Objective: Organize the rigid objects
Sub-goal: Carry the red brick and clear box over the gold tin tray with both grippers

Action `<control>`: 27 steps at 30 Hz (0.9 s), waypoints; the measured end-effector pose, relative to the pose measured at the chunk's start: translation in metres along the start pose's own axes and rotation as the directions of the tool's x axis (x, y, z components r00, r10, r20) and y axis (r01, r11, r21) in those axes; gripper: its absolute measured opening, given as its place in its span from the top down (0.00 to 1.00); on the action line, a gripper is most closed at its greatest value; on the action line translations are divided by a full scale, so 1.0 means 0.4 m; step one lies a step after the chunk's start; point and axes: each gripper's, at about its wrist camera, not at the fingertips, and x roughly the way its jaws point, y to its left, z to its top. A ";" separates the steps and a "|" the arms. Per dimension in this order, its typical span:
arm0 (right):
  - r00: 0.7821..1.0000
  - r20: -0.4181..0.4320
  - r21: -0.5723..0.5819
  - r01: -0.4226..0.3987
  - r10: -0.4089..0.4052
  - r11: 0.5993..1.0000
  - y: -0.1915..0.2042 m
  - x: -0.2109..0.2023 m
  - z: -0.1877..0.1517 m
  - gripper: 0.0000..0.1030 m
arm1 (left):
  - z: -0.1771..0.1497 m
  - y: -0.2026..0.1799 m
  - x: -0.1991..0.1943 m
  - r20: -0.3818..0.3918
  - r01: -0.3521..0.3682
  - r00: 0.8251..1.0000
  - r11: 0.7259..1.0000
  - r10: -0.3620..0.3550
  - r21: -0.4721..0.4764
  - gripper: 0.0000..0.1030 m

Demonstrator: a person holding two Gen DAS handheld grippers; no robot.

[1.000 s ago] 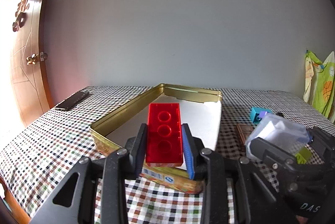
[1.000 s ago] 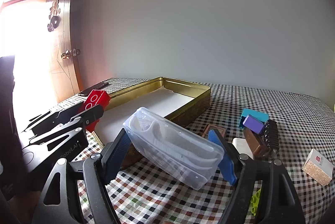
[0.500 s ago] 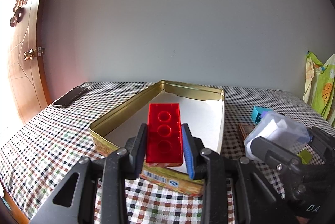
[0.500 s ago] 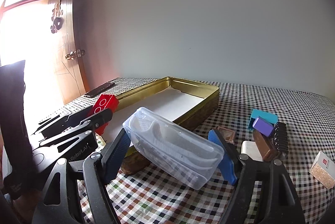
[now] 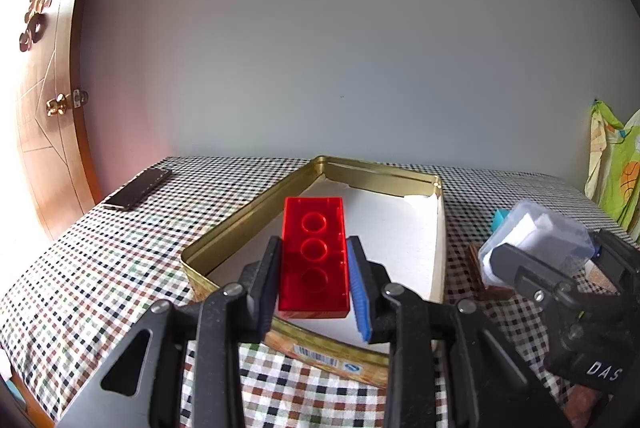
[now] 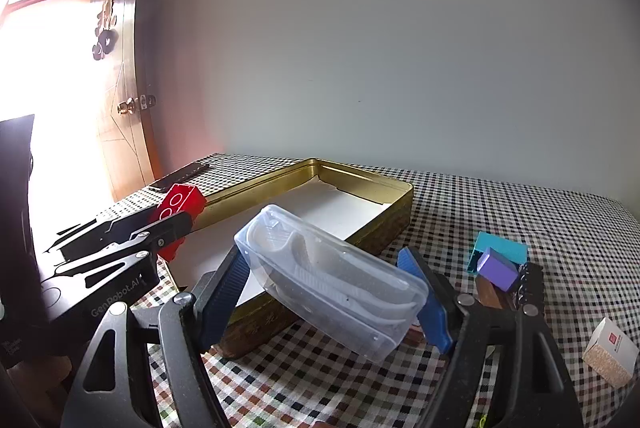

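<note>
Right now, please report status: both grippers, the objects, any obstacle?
Left gripper shut on red translucent brick, above gold metal tin. Right gripper shut on clear plastic case, at tin's near edge. Nothing in the way.

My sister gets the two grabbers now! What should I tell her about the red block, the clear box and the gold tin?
Left tool: shut on the red block, held over the near end of the gold tin.
Right tool: shut on the clear plastic case, tilted, above the tin's near corner.
Done: nothing is in the tin yet, only its white liner.
Left: set both down inside, then fetch the teal box, purple block and small carton from the checked cloth.
</note>
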 end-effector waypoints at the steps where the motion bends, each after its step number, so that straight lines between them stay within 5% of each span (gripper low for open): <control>1: 1.000 0.000 0.000 0.000 0.000 1.000 -0.003 0.003 0.001 0.24 | -0.001 0.003 0.004 -0.006 -0.001 1.000 1.000 0.001 -0.001 0.70; 13: 1.000 -0.026 -0.027 -0.002 0.001 1.000 -0.021 0.036 0.069 0.24 | 0.049 0.029 0.042 -0.034 0.002 0.999 0.999 -0.001 0.032 0.70; 27: 0.985 -0.173 0.040 -0.010 0.017 0.999 -0.057 0.255 0.152 0.24 | 0.141 0.041 0.238 -0.250 0.053 0.968 0.996 -0.033 0.073 0.70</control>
